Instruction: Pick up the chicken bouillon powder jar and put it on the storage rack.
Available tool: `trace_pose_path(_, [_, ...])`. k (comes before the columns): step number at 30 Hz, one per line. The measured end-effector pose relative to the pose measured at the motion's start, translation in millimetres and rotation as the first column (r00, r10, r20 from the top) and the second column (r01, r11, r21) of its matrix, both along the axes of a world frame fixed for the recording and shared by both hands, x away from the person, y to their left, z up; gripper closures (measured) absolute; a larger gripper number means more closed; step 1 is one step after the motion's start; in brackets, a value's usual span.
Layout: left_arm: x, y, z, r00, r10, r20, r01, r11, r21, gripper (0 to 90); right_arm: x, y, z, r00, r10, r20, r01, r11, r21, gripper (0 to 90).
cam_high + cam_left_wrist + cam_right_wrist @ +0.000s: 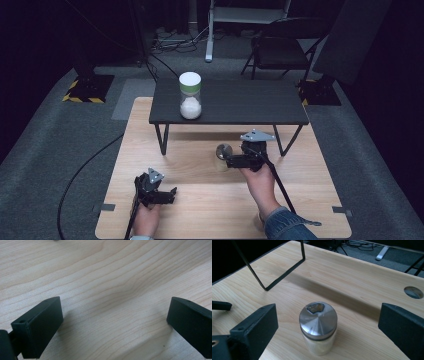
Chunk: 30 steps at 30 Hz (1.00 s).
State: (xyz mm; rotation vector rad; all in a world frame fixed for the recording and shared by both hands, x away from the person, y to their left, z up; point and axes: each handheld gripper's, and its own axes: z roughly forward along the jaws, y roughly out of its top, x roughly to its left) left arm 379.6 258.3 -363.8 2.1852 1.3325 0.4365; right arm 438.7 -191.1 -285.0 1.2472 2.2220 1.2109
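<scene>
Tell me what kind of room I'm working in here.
Probably a lab or studio set up for recording, not a home. The wooden table stands on grey carpet, hazard-striped stand bases flank it, and cables trail by a folding chair against dark surroundings.

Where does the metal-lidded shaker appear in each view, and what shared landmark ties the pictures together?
High view: the shaker stands on the wooden tabletop, right of centre, just left of the right gripper.
Left gripper view: not in it.
Right gripper view: the shaker is bottom centre, between the open jaws, touching neither.
Shared landmark: the wooden tabletop; also the shelf's black leg.
</scene>
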Motion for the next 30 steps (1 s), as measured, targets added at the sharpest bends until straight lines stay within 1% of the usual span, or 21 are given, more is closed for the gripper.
trace_pose_path(2, [0.0,0.0,0.0,1.0000,0.000,0.000,0.000,1.0000,0.000,0.4,2.1,1.5,-0.9,1.0000,0.001,-0.003,-0.001,1.000,0.000,2.4])
trace_pose_path(7, [0.0,0.1,-0.2,1.0000,-0.002,0.002,0.002,1.0000,0.001,0.4,9.4,6.0,-3.3,0.9996,0.002,-0.029,-0.002,1.000,-0.005,2.3])
trace_pose_path(15, [0.0,0.0,0.0,1.0000,0.000,0.000,0.000,1.0000,0.000,0.4,16.4,12.9,-9.2,0.9991,0.011,-0.042,-0.011,1.000,-0.011,2.3])
trace_pose_path(18, [0.0,0.1,-0.1,1.0000,-0.002,0.002,0.002,1.0000,0.001,0.4,18.0,15.5,-11.2,0.9991,0.010,-0.040,-0.011,1.000,-0.015,2.4])
trace_pose_path(24, [0.0,0.1,-0.2,1.0000,-0.002,0.002,0.002,1.0000,0.001,0.4,23.3,21.5,-18.0,0.9988,0.010,-0.049,-0.012,0.999,-0.035,2.4])
trace_pose_path(27, [0.0,0.1,-0.2,1.0000,-0.002,0.002,0.002,1.0000,0.001,0.4,25.6,22.4,-22.0,0.9987,0.009,-0.050,-0.010,1.000,-0.029,2.4])
trace_pose_path(30, [0.0,0.0,0.0,1.0000,0.000,0.000,0.000,1.0000,0.000,0.4,28.3,24.5,-25.0,0.9984,0.002,-0.057,-0.004,0.999,-0.033,2.4])
